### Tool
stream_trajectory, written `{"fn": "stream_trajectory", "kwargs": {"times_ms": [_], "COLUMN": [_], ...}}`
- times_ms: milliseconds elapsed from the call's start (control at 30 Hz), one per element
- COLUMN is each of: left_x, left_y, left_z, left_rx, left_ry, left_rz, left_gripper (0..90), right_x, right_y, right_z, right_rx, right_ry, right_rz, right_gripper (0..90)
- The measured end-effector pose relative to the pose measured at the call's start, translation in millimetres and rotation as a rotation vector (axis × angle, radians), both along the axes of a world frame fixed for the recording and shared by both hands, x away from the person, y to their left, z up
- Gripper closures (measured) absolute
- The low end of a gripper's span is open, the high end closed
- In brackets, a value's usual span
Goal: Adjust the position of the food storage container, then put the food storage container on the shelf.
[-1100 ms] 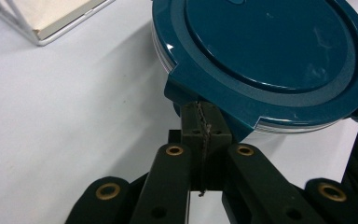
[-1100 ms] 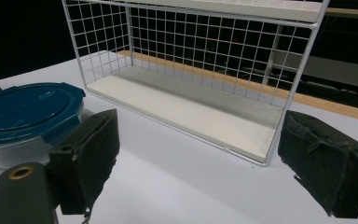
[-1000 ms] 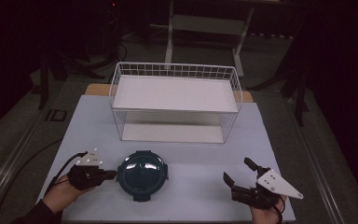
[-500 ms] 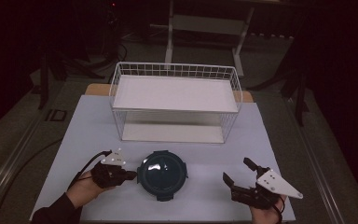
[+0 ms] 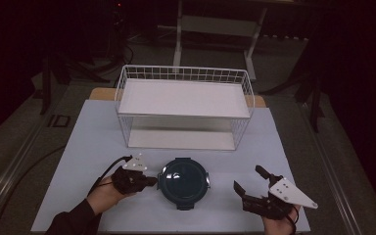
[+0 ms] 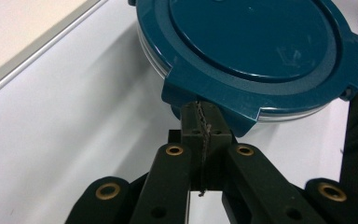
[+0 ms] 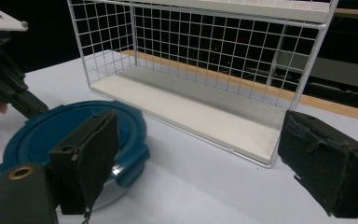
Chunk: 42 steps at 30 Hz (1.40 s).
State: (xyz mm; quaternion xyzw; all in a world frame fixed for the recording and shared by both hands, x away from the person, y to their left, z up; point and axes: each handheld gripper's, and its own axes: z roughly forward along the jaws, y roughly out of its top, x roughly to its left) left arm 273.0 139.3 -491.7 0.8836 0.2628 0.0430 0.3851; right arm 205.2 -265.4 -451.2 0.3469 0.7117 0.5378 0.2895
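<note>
A round container with a dark teal lid sits on the white table near the front. My left gripper is shut, with nothing between its jaws. Its closed tip touches the lid's corner tab on the container's left side. In the left gripper view the closed jaws meet right under that tab of the lid. My right gripper rests open at the front right, apart from the container. In its own view the open right gripper has the lid behind its left pad.
A white wire rack with two shelves stands behind the container, its open front facing me. The lower shelf lies just above table level. The white tabletop ends at the wooden edge behind the rack.
My shut left gripper has slid to the right across the table, and the teal container has moved right with it, toward the middle. The right gripper has stayed still.
</note>
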Motion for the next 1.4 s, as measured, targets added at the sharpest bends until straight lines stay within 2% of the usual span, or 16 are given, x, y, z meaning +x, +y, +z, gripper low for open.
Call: {"fn": "stream_trajectory", "kwargs": {"times_ms": [533,700,867,900,1000,1100,1167,1200,1233,1267,1367,1400], "left_x": [10.8,13.3,11.7,10.5,9.7,8.5,7.8,7.8,7.8,7.9,6.7,6.7], "left_y": [-39.9,-48.0,-48.8,-47.9,-44.2,-38.9,-35.7,-35.7,-35.0,-34.8,-36.6,-36.6], "left_z": [-1.5,-1.5,-1.6,-1.1,0.7,6.2,10.0,10.0,11.1,12.1,20.0,20.0], "left_rx": [-0.025,-0.026,-0.025,-0.031,-0.051,-0.097,-0.156,-0.156,-0.175,-0.195,-0.245,-0.245], "left_ry": [0.007,0.010,-0.002,-0.013,-0.004,0.007,0.029,0.029,0.037,0.051,0.082,0.082], "left_rz": [-0.042,-0.048,-0.050,-0.051,-0.059,-0.048,-0.044,-0.044,-0.044,-0.041,-0.020,-0.020], "left_gripper": [89.8,89.8,89.3,86.3,73.2,52.1,35.7,22.7,22.7,12.5,3.5,1.3], "right_x": [0.1,-0.2,-0.1,-0.3,-1.0,-1.4,-1.5,-1.5,-2.0,-2.8,-4.8,-4.8], "right_y": [0.2,0.0,-0.5,-0.7,-0.7,-0.1,0.0,0.0,0.0,0.2,1.4,1.4], "right_z": [-0.7,-0.7,-0.8,-0.6,-0.2,0.2,0.4,0.4,0.8,2.2,5.5,5.5], "right_rx": [0.004,0.006,0.006,0.011,0.009,0.006,0.007,0.007,0.011,0.012,0.015,0.015], "right_ry": [0.006,0.006,0.009,0.011,0.010,0.011,0.012,0.012,0.009,0.004,-0.018,-0.018], "right_rz": [0.003,0.003,0.001,0.002,0.007,0.006,0.007,0.007,0.005,0.001,0.009,0.009], "right_gripper": [12.5,12.5,12.5,12.5,12.5,12.5,12.5,12.5,12.5,12.5,14.1,14.1]}}
